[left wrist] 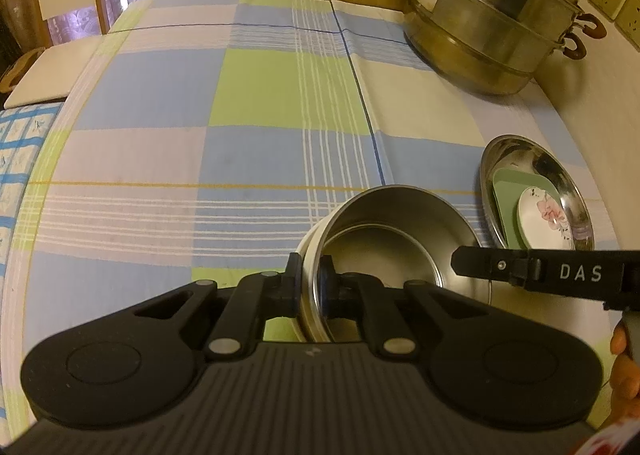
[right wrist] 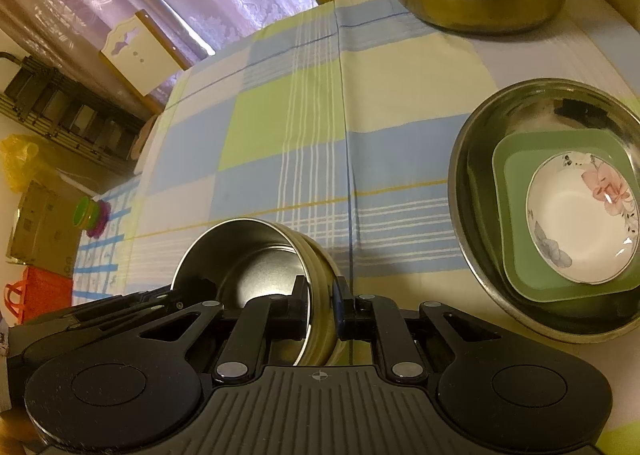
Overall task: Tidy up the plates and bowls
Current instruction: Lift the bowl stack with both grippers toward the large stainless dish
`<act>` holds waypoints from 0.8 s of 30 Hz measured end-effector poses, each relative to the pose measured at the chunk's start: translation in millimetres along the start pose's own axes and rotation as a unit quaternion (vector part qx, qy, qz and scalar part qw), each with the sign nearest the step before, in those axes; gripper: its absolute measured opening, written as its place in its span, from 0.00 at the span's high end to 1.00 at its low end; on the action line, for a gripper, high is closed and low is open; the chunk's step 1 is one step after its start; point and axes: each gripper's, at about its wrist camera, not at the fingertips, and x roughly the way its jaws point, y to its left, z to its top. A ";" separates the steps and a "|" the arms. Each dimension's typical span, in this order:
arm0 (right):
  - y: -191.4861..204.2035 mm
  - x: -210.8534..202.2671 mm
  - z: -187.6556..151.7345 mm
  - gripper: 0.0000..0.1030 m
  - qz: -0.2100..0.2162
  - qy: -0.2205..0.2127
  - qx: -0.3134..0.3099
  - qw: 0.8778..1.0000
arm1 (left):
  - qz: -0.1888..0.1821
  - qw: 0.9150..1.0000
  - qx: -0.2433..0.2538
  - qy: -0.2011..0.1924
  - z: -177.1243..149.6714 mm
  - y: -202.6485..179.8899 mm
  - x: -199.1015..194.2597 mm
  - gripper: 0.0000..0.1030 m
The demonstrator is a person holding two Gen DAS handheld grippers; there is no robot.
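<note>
Both grippers clamped the rim of one round steel bowl with a cream outer wall (left wrist: 396, 239), held tilted above the checked blue-and-green tablecloth (left wrist: 200, 115). The left gripper (left wrist: 311, 279) pinched its left rim, the right gripper (right wrist: 321, 311) the opposite rim. Just beside it sat a wide shallow steel basin (right wrist: 472, 175) holding a square green plate (right wrist: 516, 255) and a white floral saucer (right wrist: 576, 223). A tiered steel steamer pot (left wrist: 492, 19) stood apparently at the table's far corner.

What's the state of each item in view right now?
Left gripper: shut on the steel bowl's rim.
Right gripper: shut on the opposite rim.
Steel bowl: empty, tilted.
Basin: upright, holds the stack.
Green plate: in the basin.
Floral dish: empty, on the green plate.
Steamer: stacked in tiers.
</note>
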 end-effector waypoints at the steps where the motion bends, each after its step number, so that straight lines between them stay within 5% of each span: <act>1: -0.2 0.4 -0.3 0.87 0.000 0.001 0.001 1.000 | 0.000 1.000 -0.002 -0.001 0.2 0.3 -0.4 0.93; 9: 6.8 -7.2 -2.1 0.85 0.001 -0.019 -0.028 0.999 | 0.008 1.000 0.000 -0.017 -1.1 2.6 -14.7 0.86; 24: 2.0 15.7 -5.4 0.73 -0.017 0.003 -0.030 0.999 | 0.000 0.999 -0.018 0.033 -5.7 6.1 10.8 0.79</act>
